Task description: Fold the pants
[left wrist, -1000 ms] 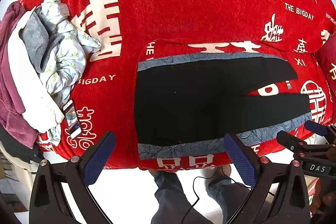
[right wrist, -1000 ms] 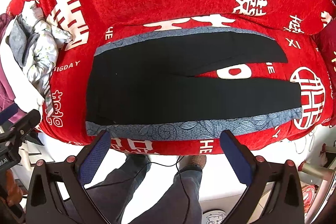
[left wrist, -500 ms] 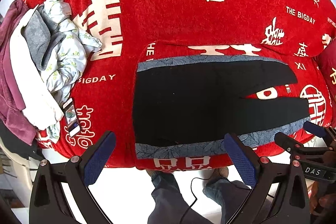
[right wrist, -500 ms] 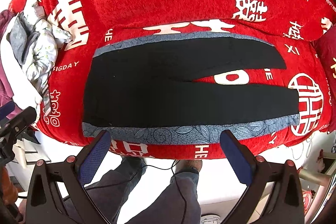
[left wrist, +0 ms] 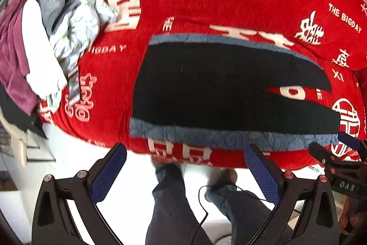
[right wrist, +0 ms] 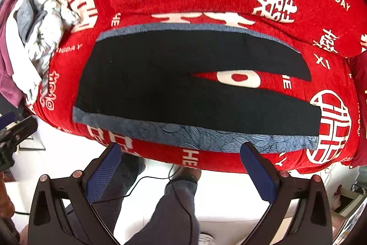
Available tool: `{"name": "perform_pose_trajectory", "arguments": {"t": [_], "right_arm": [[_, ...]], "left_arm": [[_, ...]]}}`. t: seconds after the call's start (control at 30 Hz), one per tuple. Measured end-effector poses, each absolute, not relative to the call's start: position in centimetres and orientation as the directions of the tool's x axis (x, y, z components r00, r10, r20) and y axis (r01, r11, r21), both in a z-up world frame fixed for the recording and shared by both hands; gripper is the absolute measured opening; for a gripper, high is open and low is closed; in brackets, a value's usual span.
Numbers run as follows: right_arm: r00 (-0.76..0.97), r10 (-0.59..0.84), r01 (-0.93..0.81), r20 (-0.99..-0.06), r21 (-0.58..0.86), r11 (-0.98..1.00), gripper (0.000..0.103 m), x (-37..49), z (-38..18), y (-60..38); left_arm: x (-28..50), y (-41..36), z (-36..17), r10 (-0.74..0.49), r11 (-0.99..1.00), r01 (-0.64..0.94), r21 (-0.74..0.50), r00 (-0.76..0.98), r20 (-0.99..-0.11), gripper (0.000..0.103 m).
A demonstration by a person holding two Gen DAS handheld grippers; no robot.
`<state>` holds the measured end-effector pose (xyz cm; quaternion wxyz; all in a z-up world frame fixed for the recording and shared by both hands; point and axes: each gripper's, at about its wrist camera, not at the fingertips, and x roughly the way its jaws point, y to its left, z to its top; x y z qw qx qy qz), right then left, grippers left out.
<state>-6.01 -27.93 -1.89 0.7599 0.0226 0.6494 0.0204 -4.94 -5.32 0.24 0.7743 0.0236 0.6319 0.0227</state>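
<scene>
The black pants (left wrist: 220, 93) lie flat on the red blanket (left wrist: 206, 4), legs pointing right (blue-grey trim along both edges). The left gripper (left wrist: 184, 153) and right gripper (right wrist: 181, 150) hover near, fingers wide, holding nothing.

Pants (left wrist: 206, 93) flat on bed (left wrist: 229, 4)
</scene>
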Motion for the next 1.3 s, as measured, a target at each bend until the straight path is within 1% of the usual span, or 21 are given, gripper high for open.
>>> {"name": "perform_pose_trajectory", "arguments": {"t": [0.17, 0.23, 0.3, 0.4, 0.57, 0.7, 0.9, 1.07, 1.3], "right_arm": [[0.110, 0.085, 0.020, -0.990, 0.087, 0.996, 0.103, -5.8, -4.1, -28.9], [0.107, 0.082, 0.018, -0.991, 0.085, 0.996, 0.103, -5.6, -5.2, -28.7], [0.102, 0.076, 0.025, -0.992, 0.079, 0.997, 0.103, -5.4, -6.9, -28.6], [0.092, 0.067, 0.048, -0.994, 0.071, 0.996, 0.103, -4.9, -9.9, -28.4], [0.077, 0.051, 0.077, -0.996, 0.057, 0.995, 0.103, -4.1, -15.2, -27.4], [0.093, 0.064, 0.115, -0.994, 0.075, 0.991, 0.103, -3.9, -17.8, -26.9], [0.078, 0.058, 0.139, -0.995, 0.068, 0.988, 0.103, -3.8, -20.4, -26.3], [0.083, 0.040, 0.151, -0.996, 0.052, 0.987, 0.103, -3.8, -20.6, -26.1], [0.090, 0.034, 0.177, -0.995, 0.049, 0.983, 0.103, -4.0, -20.5, -26.5]], "left_arm": [[-5.4, -5.4, -1.0, 0.042, 0.999, 0.009, 0.044, 0.188, -0.981, 0.103], [-4.8, -5.3, -2.6, 0.025, 0.999, 0.028, 0.031, 0.192, -0.981, 0.103], [-3.9, -5.1, -5.4, 0.000, 0.999, 0.049, 0.009, 0.179, -0.984, 0.103], [-2.6, -5.0, -9.8, -0.003, 0.998, 0.062, 0.005, 0.133, -0.991, 0.103], [-2.0, -4.6, -14.7, -0.001, 0.996, 0.090, 0.013, 0.155, -0.988, 0.103], [-1.8, -3.4, -18.0, -0.018, 0.997, 0.082, -0.006, 0.148, -0.989, 0.103], [-1.4, -2.0, -20.0, -0.037, 0.997, 0.066, -0.028, 0.139, -0.990, 0.103], [-1.1, -1.2, -20.3, -0.044, 0.997, 0.071, -0.033, 0.151, -0.987, 0.103], [-0.4, 0.9, -20.8, -0.053, 0.998, 0.023, -0.050, 0.168, -0.984, 0.103]]}}
